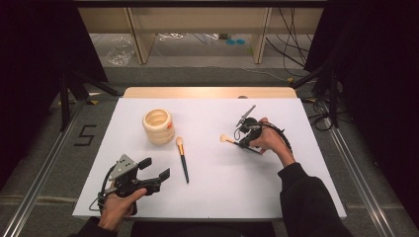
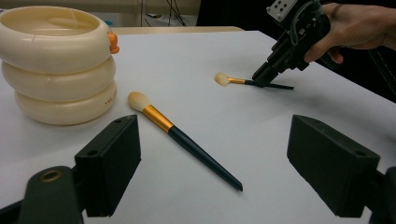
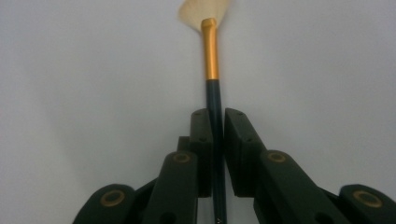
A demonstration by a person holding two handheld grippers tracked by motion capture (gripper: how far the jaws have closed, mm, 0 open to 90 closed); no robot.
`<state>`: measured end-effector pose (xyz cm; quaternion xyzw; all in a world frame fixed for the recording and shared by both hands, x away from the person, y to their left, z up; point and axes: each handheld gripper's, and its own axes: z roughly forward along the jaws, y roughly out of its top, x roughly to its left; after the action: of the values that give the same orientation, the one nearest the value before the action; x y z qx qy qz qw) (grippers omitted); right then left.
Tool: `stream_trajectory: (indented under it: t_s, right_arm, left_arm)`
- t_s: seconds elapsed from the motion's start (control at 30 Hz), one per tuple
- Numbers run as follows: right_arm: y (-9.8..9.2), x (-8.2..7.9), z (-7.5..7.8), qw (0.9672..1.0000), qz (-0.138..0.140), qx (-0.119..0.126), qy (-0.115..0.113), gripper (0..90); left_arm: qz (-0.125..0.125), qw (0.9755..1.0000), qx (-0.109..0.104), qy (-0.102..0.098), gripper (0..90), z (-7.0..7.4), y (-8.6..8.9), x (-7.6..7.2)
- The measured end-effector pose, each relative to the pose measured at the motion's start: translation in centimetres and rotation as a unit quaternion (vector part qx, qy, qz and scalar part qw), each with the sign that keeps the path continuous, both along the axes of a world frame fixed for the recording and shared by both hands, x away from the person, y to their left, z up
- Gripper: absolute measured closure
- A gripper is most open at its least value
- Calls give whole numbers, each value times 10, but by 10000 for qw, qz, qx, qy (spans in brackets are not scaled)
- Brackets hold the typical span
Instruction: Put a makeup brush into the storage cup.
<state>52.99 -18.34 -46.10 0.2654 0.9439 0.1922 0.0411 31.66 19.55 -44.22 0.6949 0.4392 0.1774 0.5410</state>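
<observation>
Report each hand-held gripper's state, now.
Left hand-held gripper: open, holding nothing.
Right hand-held gripper: closed on the small brush.

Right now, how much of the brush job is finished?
Nothing looks put away yet. The right hand-held gripper is shut on the small fan brush, which lies on the white table. The bigger brush lies untouched between the jaws of the open left hand-held gripper, which holds nothing. The cream ringed holder seems the likely place for both brushes; in the left gripper view it looks empty.

Black claws (image 1: 156, 169), brass screws, black sleeves (image 1: 309, 197)
</observation>
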Motion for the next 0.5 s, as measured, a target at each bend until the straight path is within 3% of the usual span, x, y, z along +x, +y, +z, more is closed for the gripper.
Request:
stream_trajectory:
  t_s: [0.5]
  right_arm:
    - [2, 7, 2, 9998, 38, -85, 195, 829]
  left_arm:
    - [9, 10000, 14, -1, 174, 0, 0, 0]
